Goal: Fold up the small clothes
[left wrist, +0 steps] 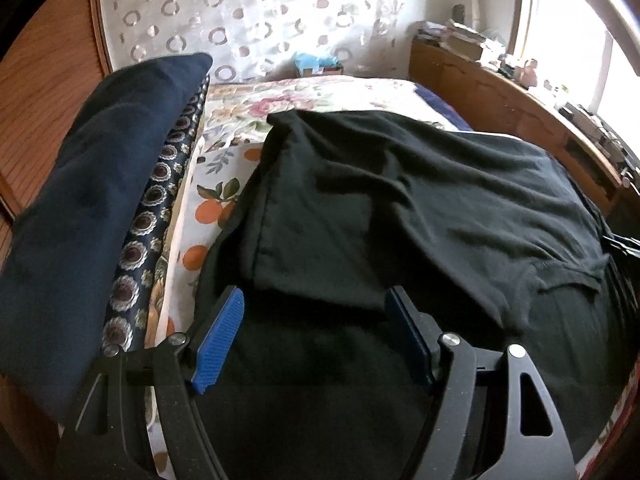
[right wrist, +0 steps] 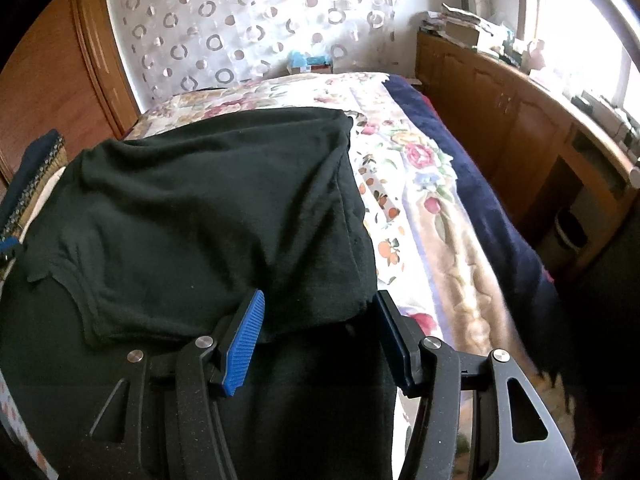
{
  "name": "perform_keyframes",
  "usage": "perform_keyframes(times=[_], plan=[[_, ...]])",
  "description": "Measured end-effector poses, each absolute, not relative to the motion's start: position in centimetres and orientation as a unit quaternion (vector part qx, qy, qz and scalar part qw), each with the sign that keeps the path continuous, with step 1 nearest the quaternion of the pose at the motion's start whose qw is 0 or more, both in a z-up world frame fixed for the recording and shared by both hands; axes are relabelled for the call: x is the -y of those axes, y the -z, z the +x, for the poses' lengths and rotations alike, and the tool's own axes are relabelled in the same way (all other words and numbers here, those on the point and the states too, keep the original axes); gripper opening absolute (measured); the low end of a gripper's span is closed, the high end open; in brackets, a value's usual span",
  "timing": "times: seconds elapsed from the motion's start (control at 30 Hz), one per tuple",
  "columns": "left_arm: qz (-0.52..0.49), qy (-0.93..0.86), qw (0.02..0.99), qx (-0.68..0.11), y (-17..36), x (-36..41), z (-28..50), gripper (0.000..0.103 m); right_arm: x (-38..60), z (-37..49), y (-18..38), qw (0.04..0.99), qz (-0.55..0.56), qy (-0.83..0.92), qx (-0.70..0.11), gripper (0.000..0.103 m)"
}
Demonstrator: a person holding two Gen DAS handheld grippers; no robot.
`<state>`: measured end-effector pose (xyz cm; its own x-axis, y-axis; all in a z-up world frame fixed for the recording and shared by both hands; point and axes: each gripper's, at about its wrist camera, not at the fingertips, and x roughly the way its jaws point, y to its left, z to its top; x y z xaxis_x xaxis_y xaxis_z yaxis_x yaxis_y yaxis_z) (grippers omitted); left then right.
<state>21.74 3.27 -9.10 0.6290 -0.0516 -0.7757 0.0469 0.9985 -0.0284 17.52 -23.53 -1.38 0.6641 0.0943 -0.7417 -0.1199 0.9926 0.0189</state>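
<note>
On top of the floral bedspread point(right wrist: 404, 160) a black garment point(left wrist: 400, 200) is spread, with one layer already laid back over the rest, so that a doubled edge lies nearest the cameras. That arrangement is judged to be a fold partly made: the upper layer has been brought across the garment's near portion, and its wrinkled surface suggests that smoothing is not yet done.

Just short of the garment's folded edge the left gripper point(left wrist: 316, 336) is held with its jaws spread wide and nothing between them. Over the garment's right corner the right gripper point(right wrist: 320, 340) is held likewise, its jaws parted and empty, the blue pads point(right wrist: 244, 344) bare. Both are judged to be placed at the garment's near corners so that the next pinch can be taken evenly on each side.

Left of the garment a dark navy folded cloth point(left wrist: 92, 184) rests on a patterned fabric point(left wrist: 160, 184); whether it is finished work cannot be told.

No brand, label or legible writing is seen on the garment or the grippers.
</note>
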Motion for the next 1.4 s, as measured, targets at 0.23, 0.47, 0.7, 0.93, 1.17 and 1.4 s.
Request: perform_keyframes(times=[0.23, 0.47, 0.7, 0.93, 1.17, 1.4], plan=[[0.001, 0.009, 0.899, -0.439, 10.0, -3.3, 23.5, 0.069, 23.5, 17.2, 1.5, 0.914, -0.026, -0.056, -0.402, 0.056], [0.014, 0.002, 0.899, -0.437, 9.9, -3.7, 23.6, 0.010, 23.9, 17.1, 1.2, 0.916, -0.038, -0.050, -0.397, 0.041], [0.029, 0.014, 0.922, -0.387, 7.2, -3.7, 21.1, 0.007, 22.9, 16.5, 0.6, 0.923, -0.071, -0.065, -0.372, 0.008], [0.005, 0.031, 0.938, -0.346, 4.3, -4.5, 18.8, 0.007, 24.0, 15.3, -1.8, 0.941, -0.039, -0.090, -0.324, 0.007], [-0.014, 0.046, 0.952, -0.301, 1.6, -5.4, 14.9, 0.007, 25.1, 12.1, -3.4, 0.950, -0.035, -0.112, -0.289, 0.007], [-0.028, 0.062, 0.956, -0.284, 0.7, -6.5, 10.7, 0.007, 27.2, 8.1, -3.0, 0.956, -0.026, -0.130, -0.262, 0.007]])
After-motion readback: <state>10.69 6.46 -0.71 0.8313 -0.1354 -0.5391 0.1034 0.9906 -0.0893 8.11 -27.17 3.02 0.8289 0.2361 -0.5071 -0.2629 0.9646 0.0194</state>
